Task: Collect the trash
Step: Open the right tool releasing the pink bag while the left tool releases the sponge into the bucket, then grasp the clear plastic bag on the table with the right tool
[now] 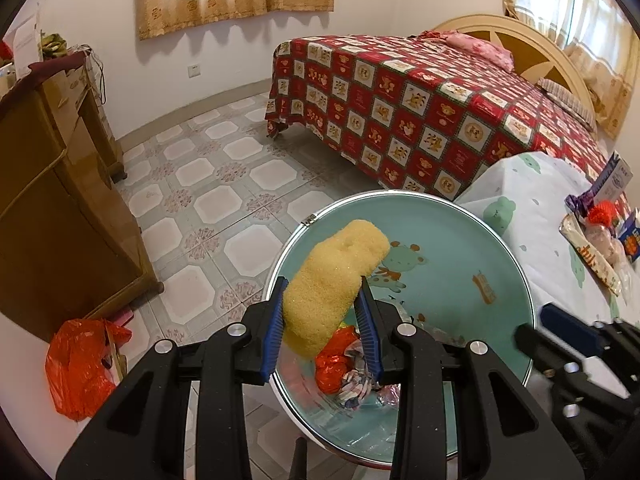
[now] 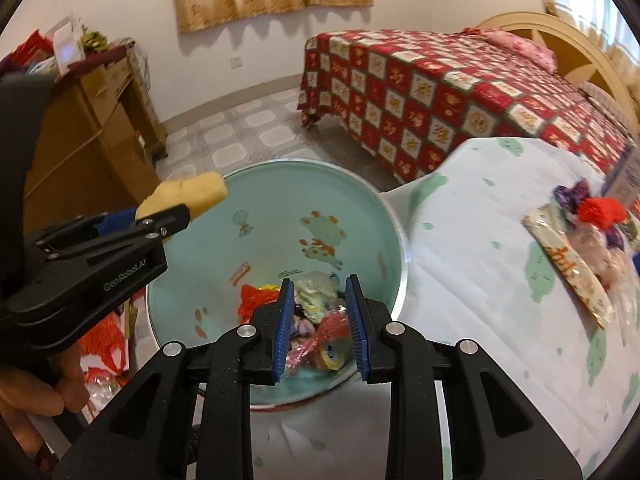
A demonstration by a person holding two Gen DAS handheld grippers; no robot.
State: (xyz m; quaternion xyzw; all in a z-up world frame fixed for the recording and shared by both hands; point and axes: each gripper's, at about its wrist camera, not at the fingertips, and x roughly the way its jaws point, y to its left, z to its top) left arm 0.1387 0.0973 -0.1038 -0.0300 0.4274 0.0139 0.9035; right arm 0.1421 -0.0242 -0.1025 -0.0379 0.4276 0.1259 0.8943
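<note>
Right wrist only: hand (image 2: 36,392) behind left gripper (image 2: 182,220)

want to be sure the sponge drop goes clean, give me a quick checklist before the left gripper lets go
1. Yellow sponge clamped in the left gripper: ok, both pads press on it.
2. Sponge over the trash bin opening: ok, the bin's inside shows right below it.
3. Room in the bin: ok, wrappers cover only the bottom.
4. Right gripper empty: ok, jaws apart, nothing between them, only bin trash behind.
5. Right gripper clear of the sponge's fall: cannot tell, it hangs over the bin's near edge.
6. Trash left on the table: not ok, packets still lie there.
</note>
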